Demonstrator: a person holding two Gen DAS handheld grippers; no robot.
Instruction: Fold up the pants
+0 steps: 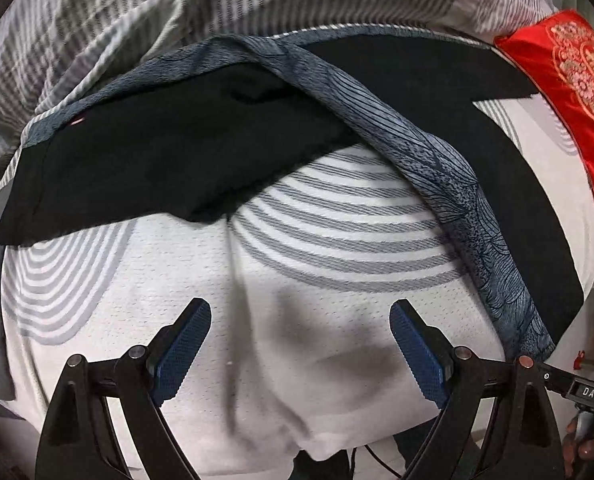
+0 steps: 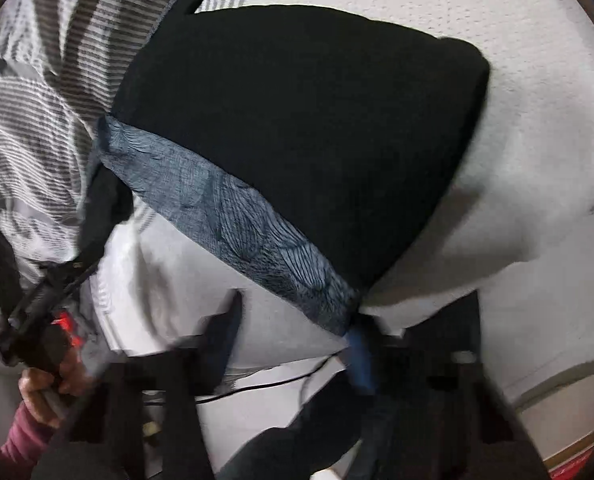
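Note:
Black pants (image 1: 169, 152) with a blue-grey patterned side stripe (image 1: 449, 184) lie on a white mattress (image 1: 297, 280) with grey curved lines. One leg runs left, the other runs to the right front edge. My left gripper (image 1: 299, 356) is open and empty above the bare mattress, in front of the pants. In the blurred right wrist view the pants (image 2: 305, 136) hang lifted, and the stripe's end (image 2: 337, 304) reaches my right gripper (image 2: 297, 344). Its jaws look apart, with only the right blue pad (image 2: 359, 356) touching the cloth.
A striped grey and white quilt (image 1: 177, 8) is bunched behind the pants. A red embroidered cushion (image 1: 569, 88) lies at the right. A hand in a pink sleeve (image 2: 37, 400) holds the other gripper at the left of the right wrist view.

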